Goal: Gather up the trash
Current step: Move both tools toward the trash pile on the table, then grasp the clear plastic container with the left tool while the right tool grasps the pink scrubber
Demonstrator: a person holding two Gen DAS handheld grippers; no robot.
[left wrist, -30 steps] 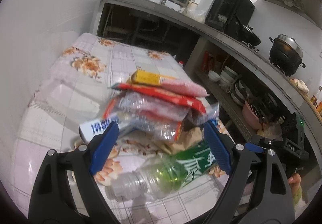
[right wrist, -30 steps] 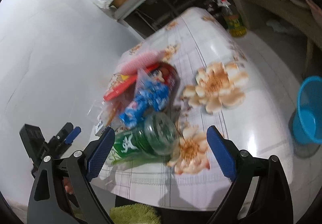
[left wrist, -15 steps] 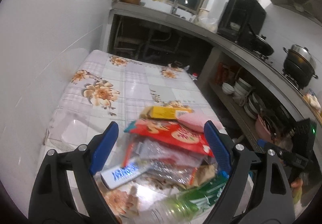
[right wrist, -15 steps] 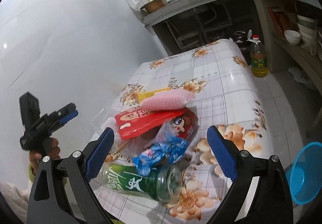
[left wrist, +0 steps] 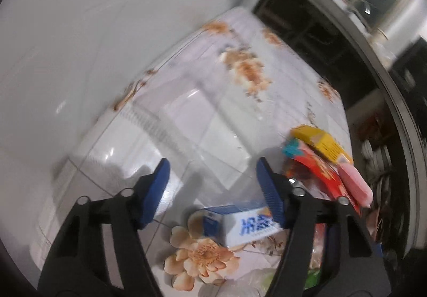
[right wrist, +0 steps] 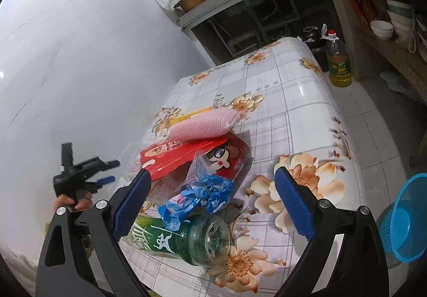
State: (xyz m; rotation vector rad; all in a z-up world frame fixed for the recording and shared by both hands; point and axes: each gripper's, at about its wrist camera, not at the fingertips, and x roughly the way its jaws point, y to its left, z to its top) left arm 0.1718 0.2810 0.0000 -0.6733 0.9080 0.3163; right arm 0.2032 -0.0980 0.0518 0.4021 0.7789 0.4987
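A heap of trash lies on the flowered tablecloth (right wrist: 293, 99): a green bottle (right wrist: 186, 238) on its side, a crumpled blue wrapper (right wrist: 197, 195), a red packet (right wrist: 176, 155), a pink packet (right wrist: 205, 126) and a yellow box (right wrist: 186, 115). My right gripper (right wrist: 212, 173) hangs open above the near end of the heap. My left gripper (left wrist: 212, 185) is at the heap's wall side, jaws closing, with only tablecloth and a blurred clear film between them. A white-and-blue box (left wrist: 248, 225) lies under its right finger, with the red packet (left wrist: 317, 169) and yellow box (left wrist: 320, 142) to its right. In the right wrist view, a hand holds the left gripper (right wrist: 110, 171).
A blue basket (right wrist: 405, 217) stands on the floor right of the table. An oil bottle (right wrist: 339, 62) stands on the floor past the far corner. White wall runs along the table's left side. A counter with shelves of bowls (right wrist: 381, 28) is behind.
My left gripper swung left off the heap toward the wall side and rolled, and its jaws narrowed. The right gripper rose and tilted up, then held nearly still.
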